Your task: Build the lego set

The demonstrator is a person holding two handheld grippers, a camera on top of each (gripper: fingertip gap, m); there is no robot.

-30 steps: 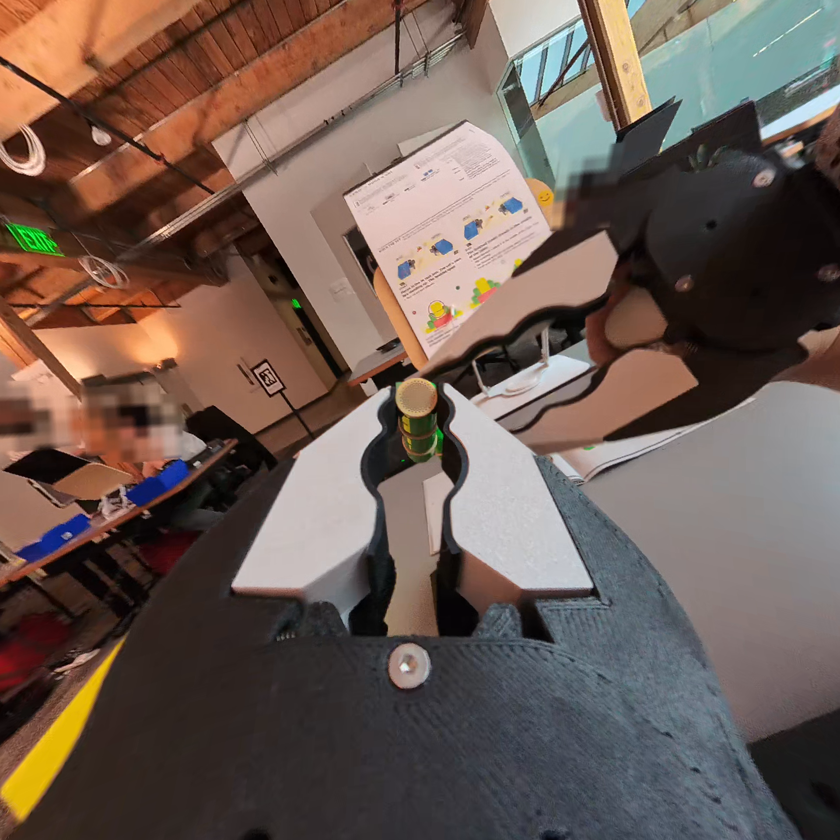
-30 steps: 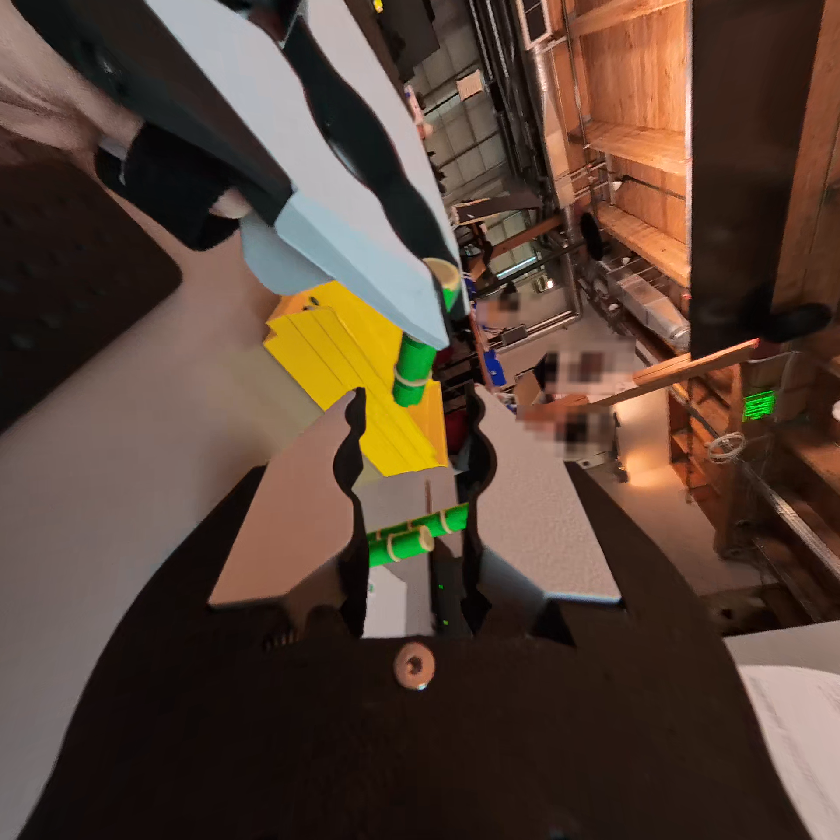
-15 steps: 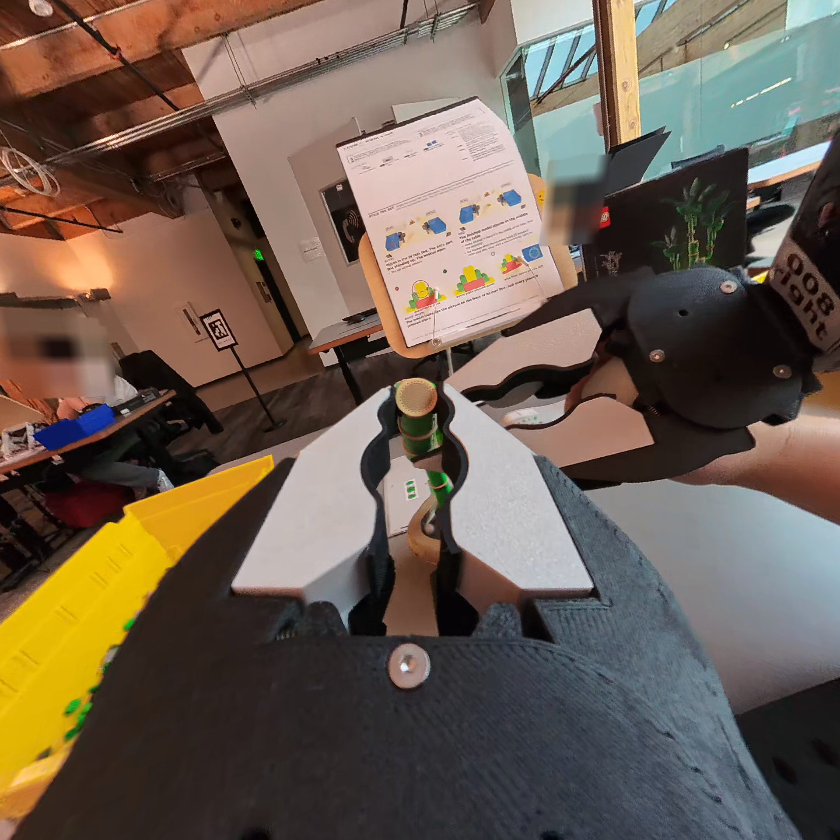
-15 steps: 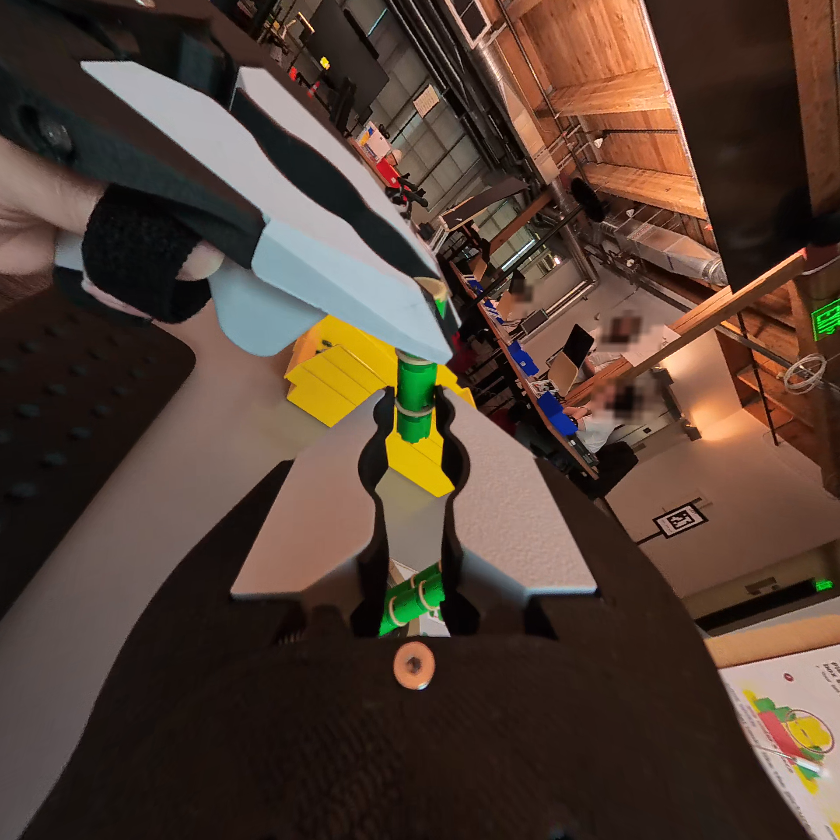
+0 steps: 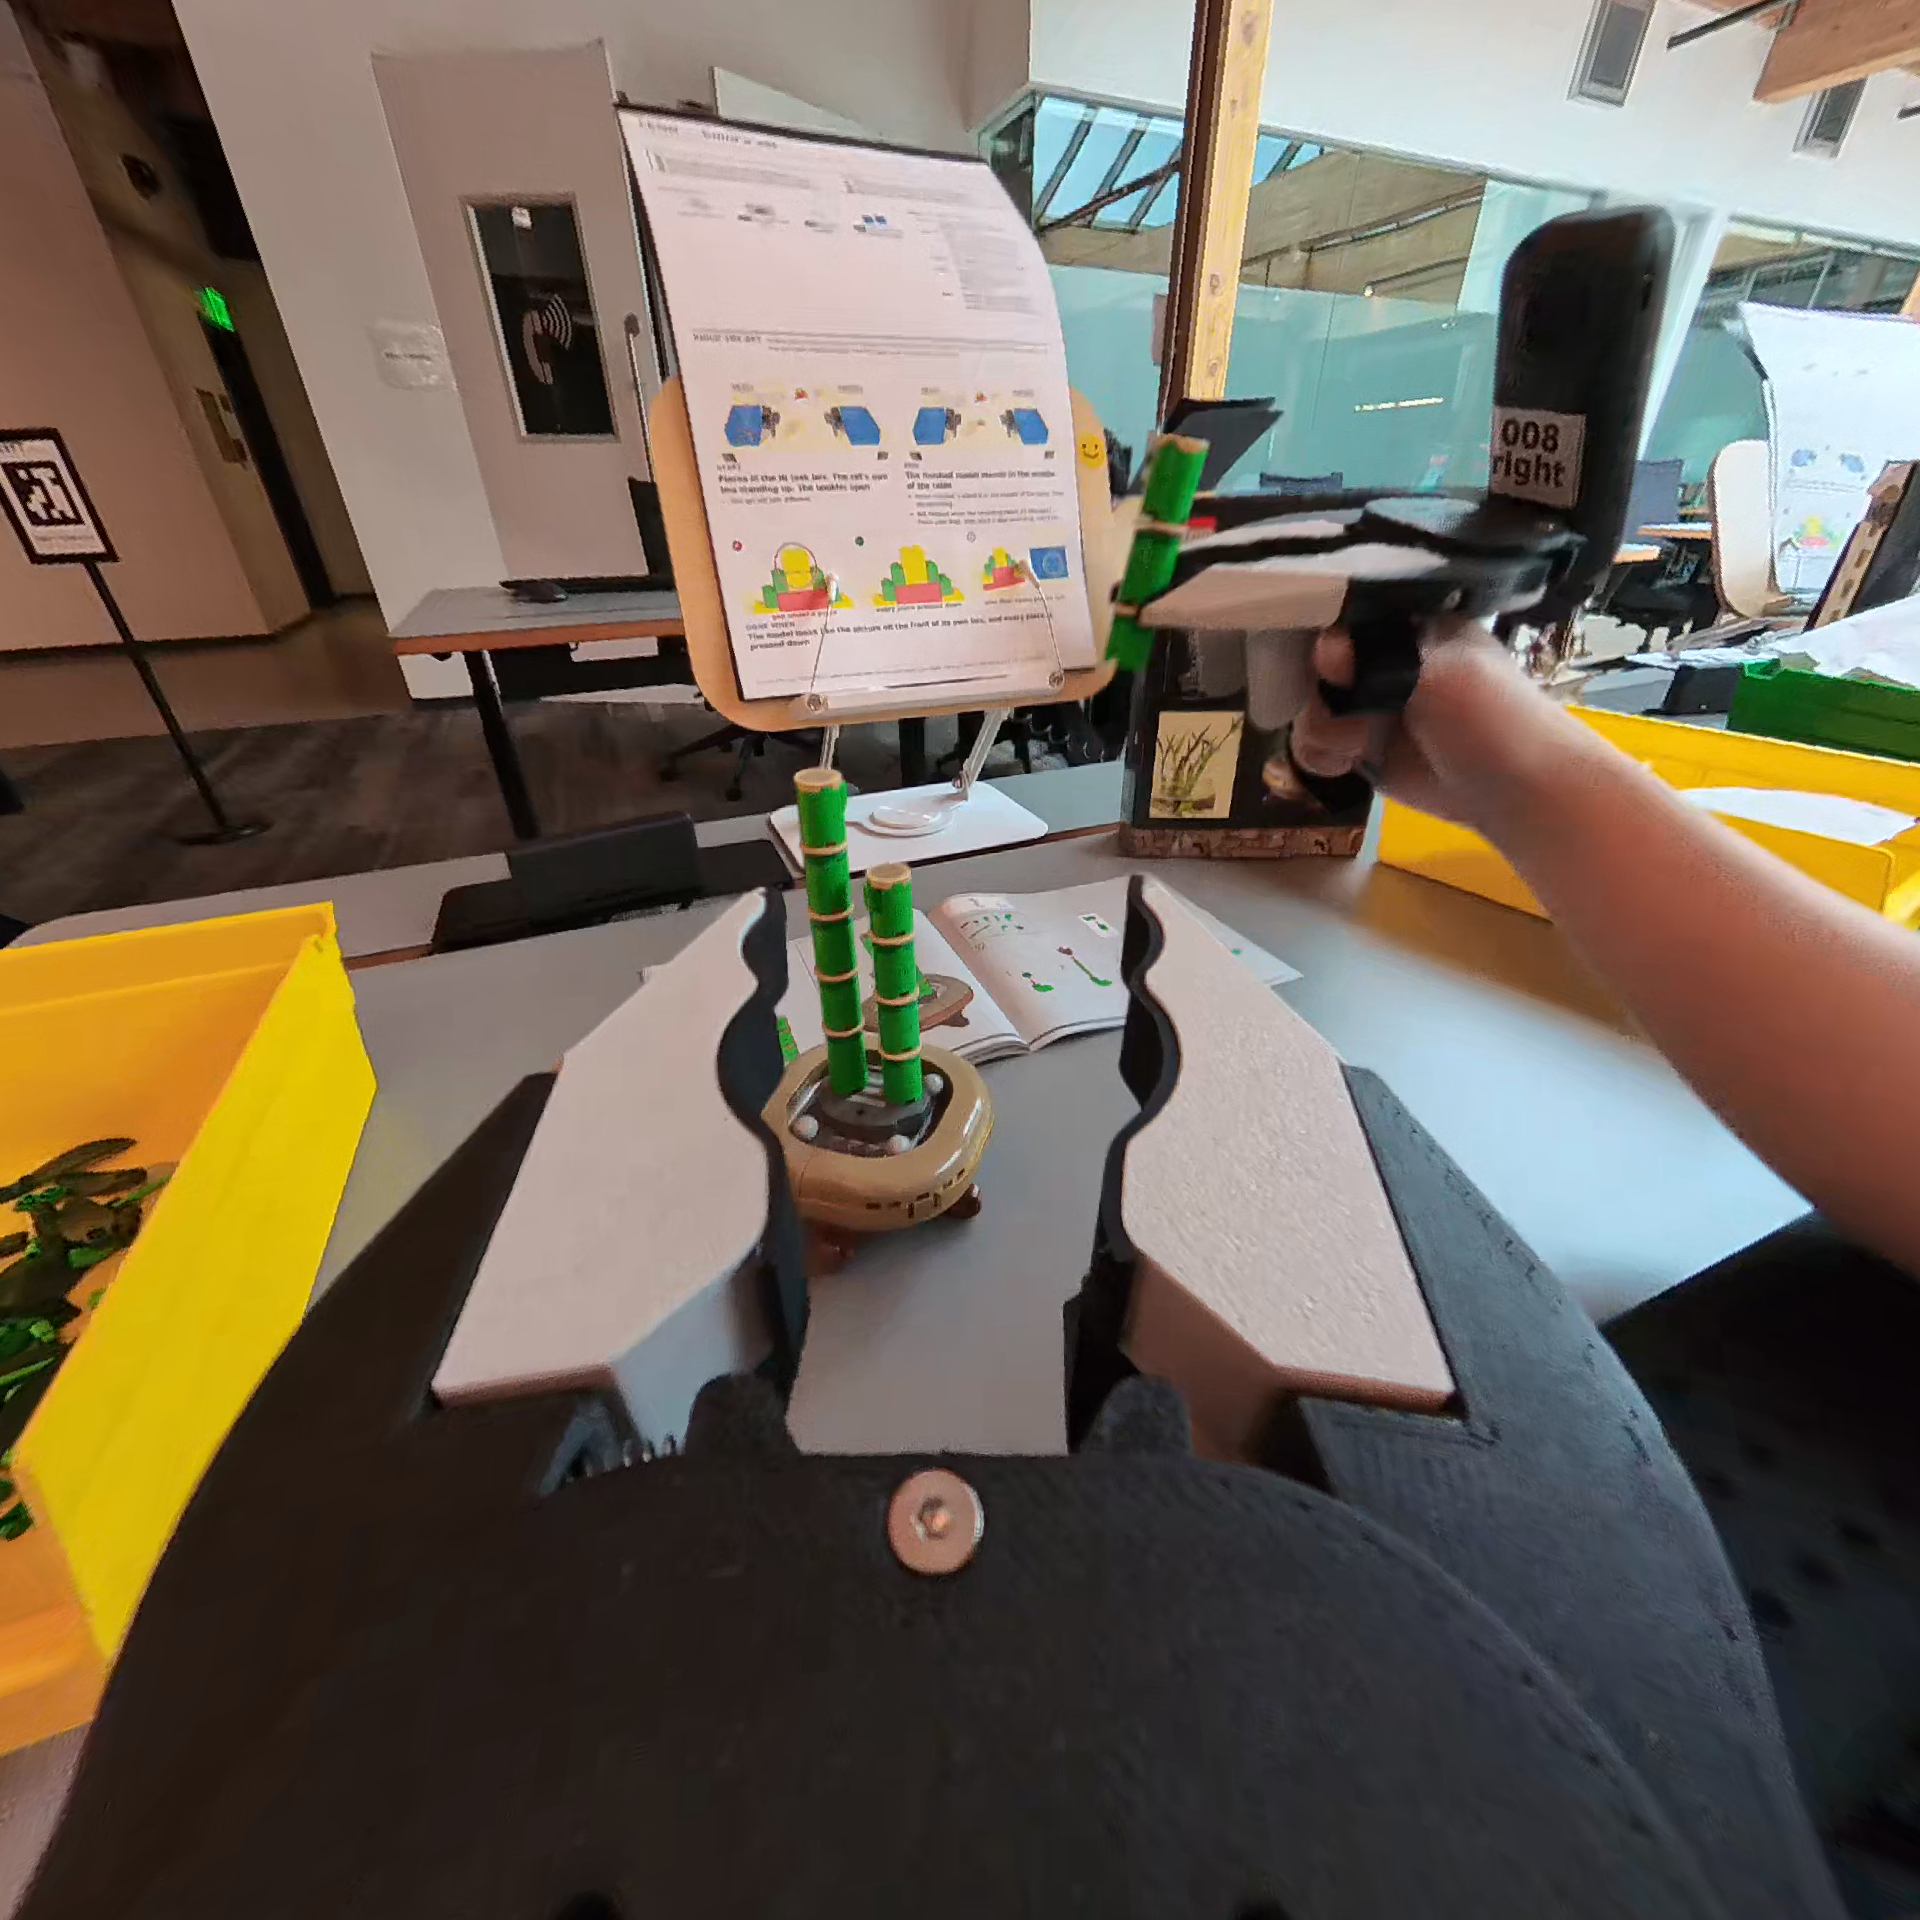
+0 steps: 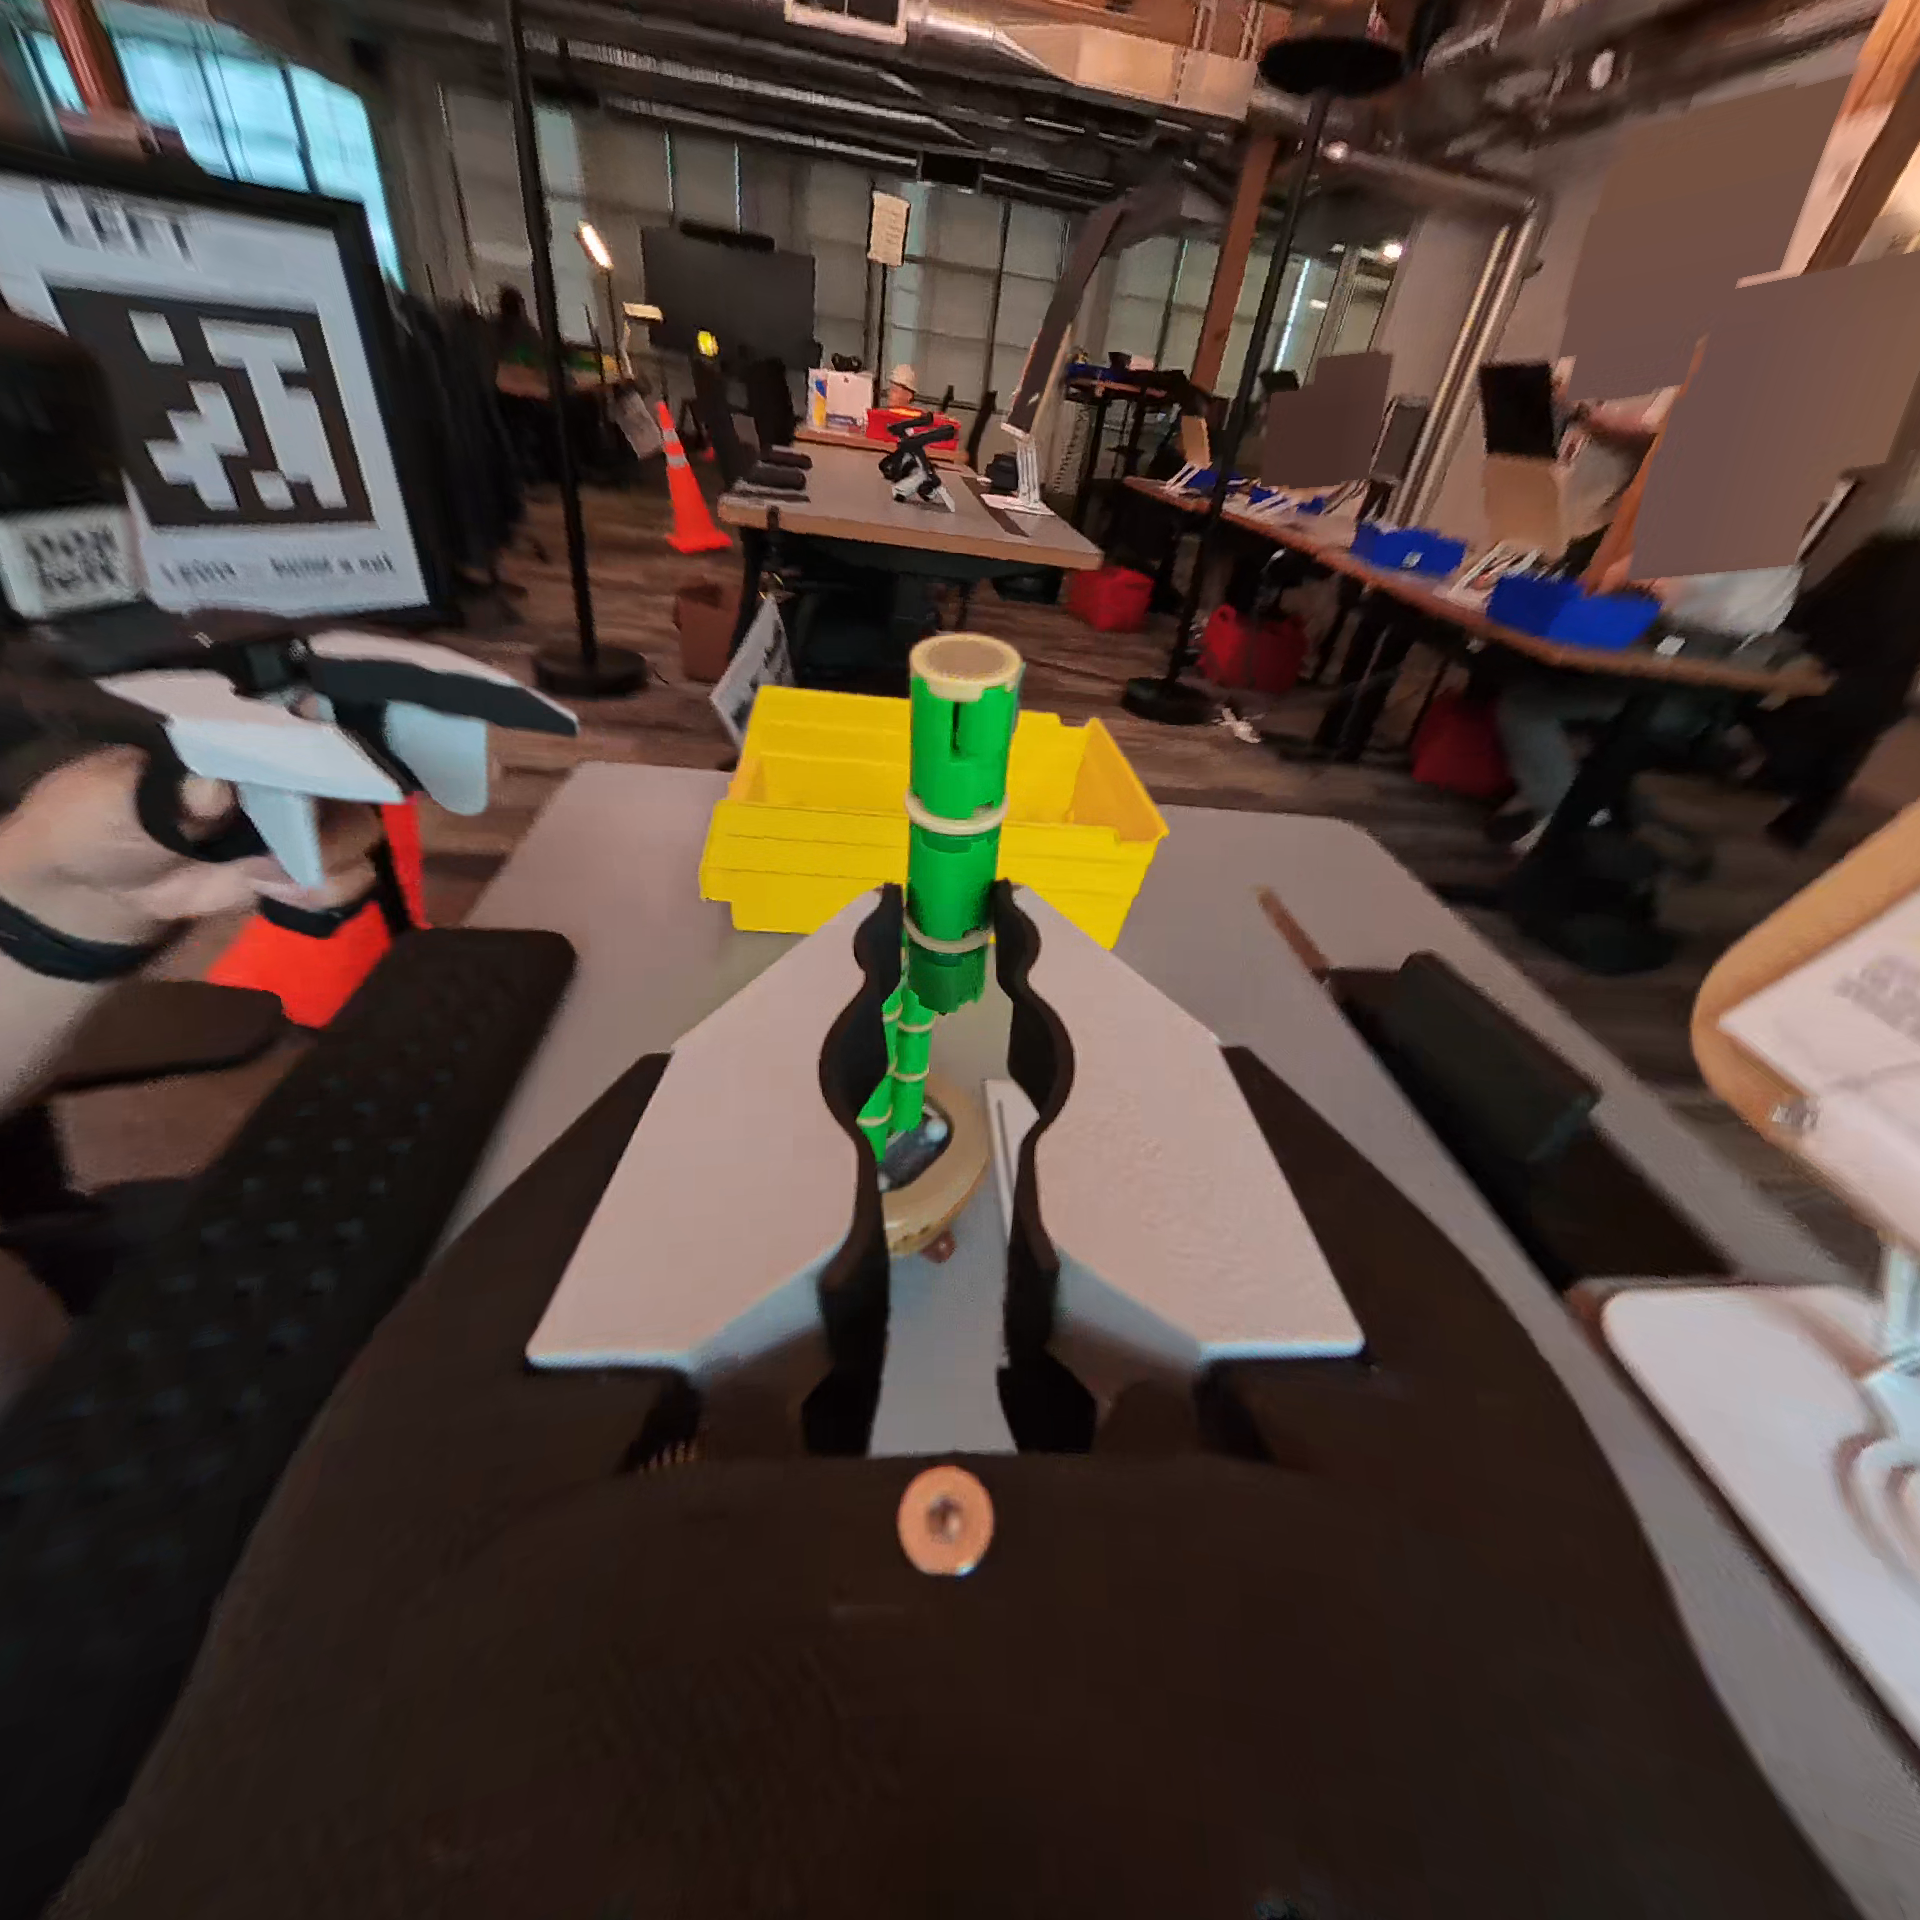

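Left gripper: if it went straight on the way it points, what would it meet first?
Probably the tan pot holding two green bamboo stalks, standing between the open left gripper fingers' line; depth is uncertain.

the left gripper (image 5: 945,987) stands wide open, level above the table; the right gripper (image 6: 940,914), raised higher, seemingly horizontal, is clamped on a green stalk (image 6: 954,821).

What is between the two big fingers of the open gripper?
In the left wrist view, the tan pot with two green bamboo stalks stands on the grey table between the left gripper's open fingers, touching neither.
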